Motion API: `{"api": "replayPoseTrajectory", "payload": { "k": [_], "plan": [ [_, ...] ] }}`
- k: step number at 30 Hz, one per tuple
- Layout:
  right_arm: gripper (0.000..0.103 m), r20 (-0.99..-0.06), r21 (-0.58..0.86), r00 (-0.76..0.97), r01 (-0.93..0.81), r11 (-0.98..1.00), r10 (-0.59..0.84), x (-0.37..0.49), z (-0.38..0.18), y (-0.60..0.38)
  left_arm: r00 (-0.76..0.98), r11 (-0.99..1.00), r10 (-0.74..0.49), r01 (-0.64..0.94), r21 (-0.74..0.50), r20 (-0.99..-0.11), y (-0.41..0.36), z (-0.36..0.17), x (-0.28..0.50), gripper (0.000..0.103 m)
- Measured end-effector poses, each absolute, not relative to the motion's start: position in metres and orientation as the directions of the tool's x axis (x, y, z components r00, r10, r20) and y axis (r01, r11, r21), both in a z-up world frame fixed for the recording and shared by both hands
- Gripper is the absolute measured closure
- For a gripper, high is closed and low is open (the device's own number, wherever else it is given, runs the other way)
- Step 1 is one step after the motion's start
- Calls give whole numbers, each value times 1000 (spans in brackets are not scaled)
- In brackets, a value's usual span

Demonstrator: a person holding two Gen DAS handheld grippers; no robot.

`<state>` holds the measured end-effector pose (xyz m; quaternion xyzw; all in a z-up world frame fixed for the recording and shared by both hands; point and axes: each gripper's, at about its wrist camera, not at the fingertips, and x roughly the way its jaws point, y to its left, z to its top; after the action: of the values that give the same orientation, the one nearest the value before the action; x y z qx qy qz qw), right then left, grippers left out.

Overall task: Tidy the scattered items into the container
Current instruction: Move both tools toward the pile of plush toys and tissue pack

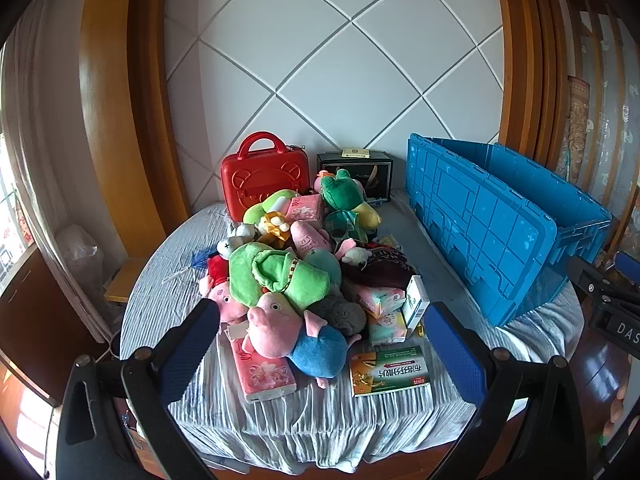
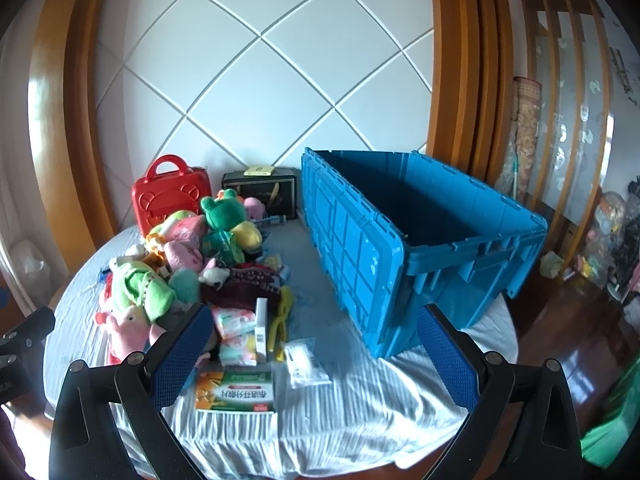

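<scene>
Soft plush toys (image 1: 280, 288) beside ribbed plastic crate (image 2: 400, 248) — left hand-held gripper (image 1: 320, 320), right hand-held gripper (image 2: 316, 340) wide open, empty.

A solid bright blue ribbed plastic crate (image 2: 404, 240) stands on a round table's pale grey-white cloth with fine crinkled stripes (image 2: 360, 408), against a white wall panel crossed by grey diagonal lines (image 1: 332, 60) and framed in orange-brown wood. In the heap lie a pink plush pig in a blue shirt (image 1: 296, 332), a dark green plush frog with a yellow belly (image 1: 348, 200), a light green plush toy (image 1: 276, 276), a glossy red plastic case with a bear-face relief (image 1: 264, 176) and a pink flower-printed tissue pack (image 1: 264, 372). A green, orange and white printed cardboard box (image 2: 236, 390) lies near a black box with a gold motif (image 2: 264, 192), and both grippers' pads are dark blue with a fine dotted texture on black frames.
</scene>
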<state>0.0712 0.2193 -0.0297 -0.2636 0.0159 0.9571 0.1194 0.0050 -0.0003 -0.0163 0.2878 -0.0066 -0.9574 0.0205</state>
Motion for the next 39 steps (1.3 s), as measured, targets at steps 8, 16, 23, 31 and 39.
{"api": "replayPoseTrajectory", "payload": {
  "k": [8, 16, 23, 31, 39],
  "plan": [
    [0, -535, -29, -819, -225, -974, 205, 62, -43, 218, -817, -999, -48, 43, 24, -575, -2, -35, -4, 0],
    [0, -574, 28, -809, -171, -985, 124, 40, -90, 219, -752, -996, -77, 88, 16, -654, -22, -95, -29, 0],
    [0, -709, 60, -706, -47, -997, -9, -2, -183, 207, -595, -979, -154, 199, 41, -789, -67, -195, -51, 0],
    [0, -831, 102, -551, -9, -995, -80, -37, -283, 190, -499, -958, -195, 281, 55, -845, -95, -261, -47, 0],
    [0, -806, 20, -587, 96, -995, -73, -49, -281, 143, -502, -963, -172, 268, 36, -848, -106, -271, -71, 0]
  ]
}}
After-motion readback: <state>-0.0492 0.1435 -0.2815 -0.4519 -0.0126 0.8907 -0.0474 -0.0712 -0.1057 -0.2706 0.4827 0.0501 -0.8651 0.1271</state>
